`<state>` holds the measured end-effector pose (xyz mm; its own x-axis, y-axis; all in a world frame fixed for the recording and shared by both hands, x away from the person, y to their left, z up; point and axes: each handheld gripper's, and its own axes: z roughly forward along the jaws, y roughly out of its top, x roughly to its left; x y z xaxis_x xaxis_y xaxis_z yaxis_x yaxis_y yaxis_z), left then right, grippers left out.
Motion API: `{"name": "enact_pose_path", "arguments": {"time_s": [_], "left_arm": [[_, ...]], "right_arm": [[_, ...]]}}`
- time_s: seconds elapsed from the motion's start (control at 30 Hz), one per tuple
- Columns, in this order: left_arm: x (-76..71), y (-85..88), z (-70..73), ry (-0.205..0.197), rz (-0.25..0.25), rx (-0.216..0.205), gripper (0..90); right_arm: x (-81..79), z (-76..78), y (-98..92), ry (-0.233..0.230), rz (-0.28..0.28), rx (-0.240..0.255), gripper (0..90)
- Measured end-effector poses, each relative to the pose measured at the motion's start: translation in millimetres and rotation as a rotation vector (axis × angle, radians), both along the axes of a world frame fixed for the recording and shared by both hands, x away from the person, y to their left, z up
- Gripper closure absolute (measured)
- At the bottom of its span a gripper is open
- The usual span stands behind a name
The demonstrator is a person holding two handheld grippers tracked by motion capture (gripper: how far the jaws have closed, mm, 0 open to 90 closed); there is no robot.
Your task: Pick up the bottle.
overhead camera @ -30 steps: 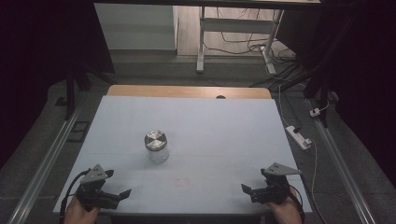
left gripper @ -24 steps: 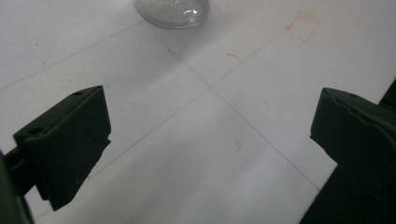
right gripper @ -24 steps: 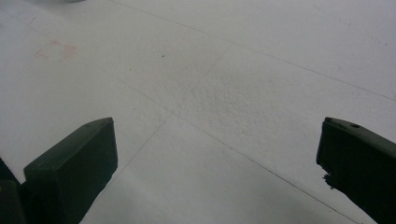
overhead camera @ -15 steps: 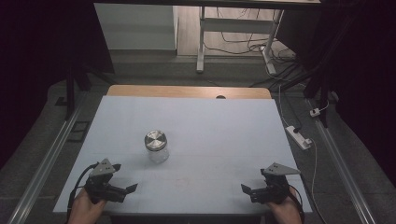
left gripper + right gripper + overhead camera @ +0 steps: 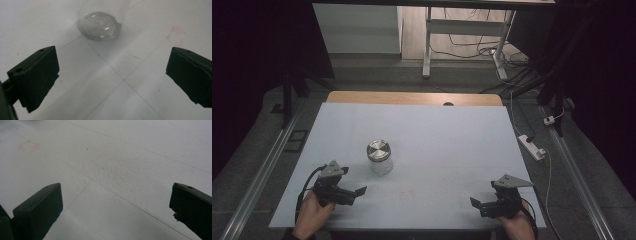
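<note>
You are holding a two-jaw gripper in each hand at the near edge of a pale table, and a small clear glass jar with a silver metal lid is standing upright left of the table's centre. Your left gripper is hovering near the jar, just below and to its left in the high view, with its jaws pointing to the right across the table and standing wide apart, gripping nothing. In the left gripper view the jar's rounded glass base is showing at the top, ahead of the gap between the two black jaws and well clear of both of them. A faint red square mark is lying on the table surface to the right of the jar in that view, with thin seam lines crossing the sheet below it. Your right gripper is sitting low at the near right corner of the table, well apart from the jar, its grey three-cornered plate facing up and its jaws pointing left. In the right gripper view its jaws are also standing wide apart over bare white table, with nothing between them, and a faint red mark is showing at the upper left. Your left hand and right hand are coming in from the bottom edge.
</note>
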<state>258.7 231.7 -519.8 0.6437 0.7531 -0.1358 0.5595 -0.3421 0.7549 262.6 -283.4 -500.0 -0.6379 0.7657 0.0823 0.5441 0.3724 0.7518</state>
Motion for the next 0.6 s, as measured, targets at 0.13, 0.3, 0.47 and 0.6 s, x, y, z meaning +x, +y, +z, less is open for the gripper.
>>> {"name": "enact_pose_path", "arguments": {"time_s": [0.13, 0.3, 0.47, 0.6], "left_arm": [[13.0, -8.0, 2.0, -0.004, -0.003, 0.021, 0.0], [23.4, -15.1, 3.0, 0.000, -0.013, 0.019, 0.0], [36.1, -25.3, 3.1, -0.005, -0.020, 0.040, 0.0], [46.1, -32.6, 3.0, -0.016, -0.035, 0.055, 0.0]], "right_arm": [[0.0, 0.0, 0.0, 0.000, 0.001, 0.000, 0.0], [0.2, -0.1, 0.0, 0.002, 0.003, 0.000, 0.0], [0.0, -0.2, 0.6, 0.003, 0.007, -0.001, 0.0], [0.1, -0.2, 0.5, 0.004, 0.009, -0.002, 0.0]]}}
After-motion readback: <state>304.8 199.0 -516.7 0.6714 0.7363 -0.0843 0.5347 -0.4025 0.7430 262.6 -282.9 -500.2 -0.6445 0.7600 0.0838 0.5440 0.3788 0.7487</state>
